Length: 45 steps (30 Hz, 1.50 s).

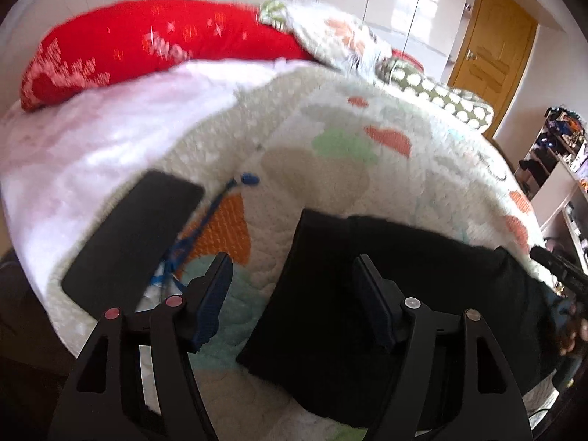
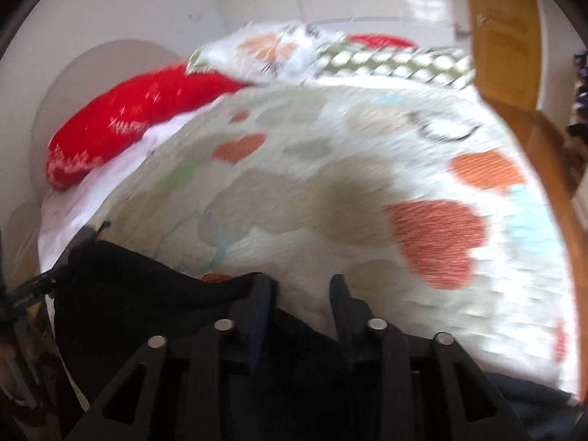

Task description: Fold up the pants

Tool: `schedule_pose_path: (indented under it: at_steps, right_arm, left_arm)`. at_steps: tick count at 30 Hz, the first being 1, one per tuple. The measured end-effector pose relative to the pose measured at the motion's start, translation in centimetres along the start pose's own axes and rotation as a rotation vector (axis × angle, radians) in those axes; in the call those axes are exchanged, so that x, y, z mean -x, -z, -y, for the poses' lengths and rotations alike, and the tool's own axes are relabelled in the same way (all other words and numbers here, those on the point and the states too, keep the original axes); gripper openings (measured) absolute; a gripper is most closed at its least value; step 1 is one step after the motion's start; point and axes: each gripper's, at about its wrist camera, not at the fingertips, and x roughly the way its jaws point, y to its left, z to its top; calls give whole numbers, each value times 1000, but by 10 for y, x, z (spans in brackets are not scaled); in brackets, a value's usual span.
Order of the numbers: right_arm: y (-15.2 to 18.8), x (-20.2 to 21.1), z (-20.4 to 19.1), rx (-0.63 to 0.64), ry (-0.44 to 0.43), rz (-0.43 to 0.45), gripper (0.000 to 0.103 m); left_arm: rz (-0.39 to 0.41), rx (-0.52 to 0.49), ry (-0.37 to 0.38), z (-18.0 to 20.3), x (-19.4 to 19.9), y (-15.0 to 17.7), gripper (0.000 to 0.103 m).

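The black pants (image 1: 386, 294) lie folded on a bed's heart-patterned quilt (image 1: 330, 139), close under both pairs of tongs. The left tongs (image 1: 294, 286) stand open above the cloth's left edge: one finger hangs over bare quilt, the other over the black fabric, neither pressing it. The right tongs (image 2: 299, 290) hover at the pants' far edge with a narrow gap between their fingers; quilt shows in the gap, and nothing is gripped. Left of the pants lies a dark phone (image 1: 132, 235) with a blue cord (image 1: 205, 231) beside it. Farther back rest a red pillow (image 1: 147, 47), a floral pillow (image 1: 330, 40) and a green dotted cushion (image 1: 441, 99). Beyond them stand white wardrobe doors (image 1: 386, 0) and a wooden door (image 1: 488, 51).
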Motion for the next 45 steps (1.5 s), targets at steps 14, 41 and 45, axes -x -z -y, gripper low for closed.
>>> schedule_pose_path:
  at_steps: [14,41,45]
  right_arm:
    - [95,25,-16,74,-7,-59,33]
    - [113,94,96,-170,250,29,32]
    - [112,106,92,-170,252,37,33]
  left_arm:
    - [-63,-127,44,49,-25,36,69]
    - [-97,-320,215,187,-30,52,69]
    - [-95,-327,210,191,-32,55,69]
